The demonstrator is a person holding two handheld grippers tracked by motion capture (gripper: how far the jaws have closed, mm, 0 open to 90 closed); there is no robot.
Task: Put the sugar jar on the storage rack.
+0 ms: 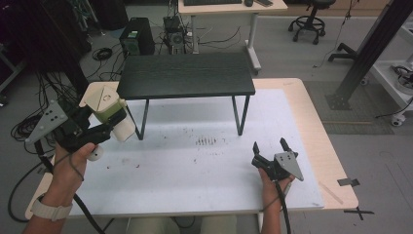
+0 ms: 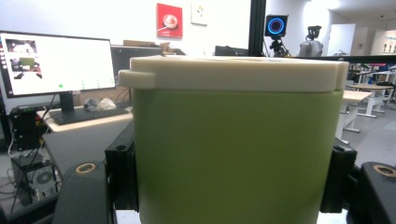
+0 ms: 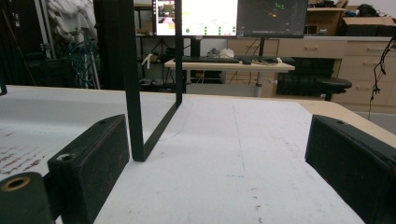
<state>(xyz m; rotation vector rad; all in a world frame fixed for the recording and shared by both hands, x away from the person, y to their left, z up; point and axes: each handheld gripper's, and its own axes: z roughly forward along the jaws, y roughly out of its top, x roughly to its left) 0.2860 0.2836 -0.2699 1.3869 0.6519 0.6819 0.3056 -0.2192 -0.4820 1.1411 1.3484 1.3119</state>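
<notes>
Green canister (image 1: 111, 111): olive body with a cream lid and cream base, held tilted at the left of the high view, clear of the table top, just beside the left end of the black shelf.
Canister, close up (image 2: 233, 154): in the left gripper view the green wall stands between the two black jaws, with the cream lid (image 2: 233, 73) on top and a small tab jutting at its left edge.
Left gripper (image 1: 100, 130): clamped on the canister, a jaw pressed to either side of the green body; its grey three-cornered plate sits at the far left of the high view.
Left hand (image 1: 73, 161): wrapped round the gripper's handle, lower left of the high view, a pale watch on the wrist.
Right gripper (image 1: 271, 147): jaws spread apart with nothing between them, lower right of the high view, low over the table.
Right gripper, own view (image 3: 215, 163): the black jaws stand wide at either side of the frame, bare white surface between them.
Black shelf (image 1: 185, 75): dark wood-grain top on thin black legs, upper middle of the high view; one leg (image 3: 133, 93) rises left of centre in the right gripper view.
Table (image 1: 195, 175): white sheet over a pale wooden top, with dark scuff marks near the middle.
</notes>
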